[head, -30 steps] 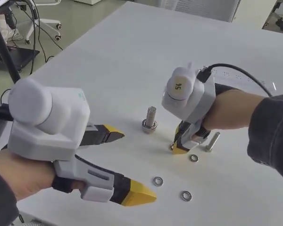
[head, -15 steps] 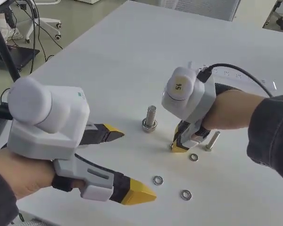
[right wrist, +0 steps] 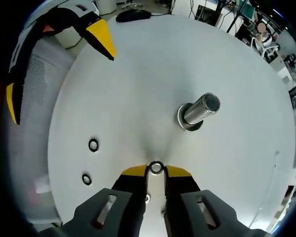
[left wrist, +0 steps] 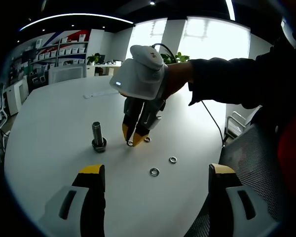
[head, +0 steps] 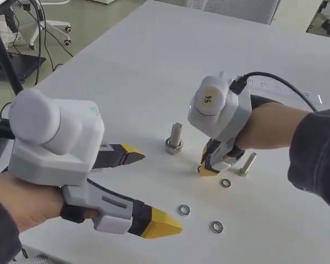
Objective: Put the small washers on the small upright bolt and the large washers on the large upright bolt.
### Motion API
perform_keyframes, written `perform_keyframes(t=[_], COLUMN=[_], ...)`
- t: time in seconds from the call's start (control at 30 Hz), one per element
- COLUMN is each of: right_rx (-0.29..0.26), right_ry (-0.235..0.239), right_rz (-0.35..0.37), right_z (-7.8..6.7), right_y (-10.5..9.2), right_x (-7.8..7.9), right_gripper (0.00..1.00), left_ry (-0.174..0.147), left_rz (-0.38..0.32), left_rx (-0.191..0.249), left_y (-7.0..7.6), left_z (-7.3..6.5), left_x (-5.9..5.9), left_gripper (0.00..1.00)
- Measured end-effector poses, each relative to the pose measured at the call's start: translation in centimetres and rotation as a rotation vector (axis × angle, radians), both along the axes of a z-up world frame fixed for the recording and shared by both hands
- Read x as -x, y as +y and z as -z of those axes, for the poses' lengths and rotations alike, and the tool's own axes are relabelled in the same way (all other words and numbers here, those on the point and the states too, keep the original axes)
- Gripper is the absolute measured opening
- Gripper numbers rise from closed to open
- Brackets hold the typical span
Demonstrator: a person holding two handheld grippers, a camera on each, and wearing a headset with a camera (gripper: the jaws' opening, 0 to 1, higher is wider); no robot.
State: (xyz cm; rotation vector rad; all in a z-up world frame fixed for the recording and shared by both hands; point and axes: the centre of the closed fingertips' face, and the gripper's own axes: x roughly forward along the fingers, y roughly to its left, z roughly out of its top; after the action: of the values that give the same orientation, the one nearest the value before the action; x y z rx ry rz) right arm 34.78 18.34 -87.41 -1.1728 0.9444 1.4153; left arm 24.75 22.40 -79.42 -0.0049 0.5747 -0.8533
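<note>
The large bolt (head: 176, 136) stands upright on the white table with a washer around its foot; it is also in the right gripper view (right wrist: 200, 110). My right gripper (head: 206, 171) points down at the table just right of it, its jaws nearly together on a small washer (right wrist: 156, 167) that lies on the table. A small bolt (head: 247, 164) is just right of this gripper. Three loose washers (head: 226, 183) (head: 184, 210) (head: 216, 226) lie nearer me. My left gripper (head: 151, 192) hovers wide open at the near left, holding nothing.
The white table (head: 154, 66) stretches bare to the far side and left. A black cable (head: 275, 82) runs from the right gripper over the person's sleeve (head: 313, 159). Office chairs and cables are on the floor beyond the table's left edge.
The right gripper has edged slightly up and left at the washer. The left gripper, the bolts and the loose washers stay where they were.
</note>
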Motion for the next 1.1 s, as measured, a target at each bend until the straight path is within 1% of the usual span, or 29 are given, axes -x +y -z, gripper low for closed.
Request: perform_keyframes(t=[0.23, 0.37, 0.63, 0.73, 0.83, 1.1], right_rx=[-0.002, -0.005, -0.016, -0.022, -0.028, -0.036], right_ry=[-0.002, -0.003, -0.013, -0.016, -0.029, -0.042], right_rz=[0.003, 0.002, 0.009, 0.011, 0.012, 0.027], right_z=[-0.4, -1.1, -2.0, -2.5, -3.2, -4.4], right_y=[-0.1, -0.2, -0.3, -0.5, -0.7, -1.4], right_x=[0.2, 0.6, 0.5, 0.7, 0.6, 0.6], right_gripper=[0.14, 0.14, 0.14, 0.14, 0.14, 0.14], left_ry=[-0.001, -0.003, -0.005, -0.006, -0.005, -0.005], left_rz=[0.005, 0.004, 0.006, 0.007, 0.01, 0.018], left_rx=[-0.004, -0.002, -0.004, -0.004, -0.003, -0.005], left_y=[0.0, 0.0, 0.0, -0.1, -0.1, -0.3], left_z=[0.0, 0.0, -0.1, -0.1, -0.1, -0.1], left_x=[0.1, 0.1, 0.1, 0.1, 0.1, 0.3], left_gripper=[0.86, 0.86, 0.86, 0.86, 0.86, 0.86])
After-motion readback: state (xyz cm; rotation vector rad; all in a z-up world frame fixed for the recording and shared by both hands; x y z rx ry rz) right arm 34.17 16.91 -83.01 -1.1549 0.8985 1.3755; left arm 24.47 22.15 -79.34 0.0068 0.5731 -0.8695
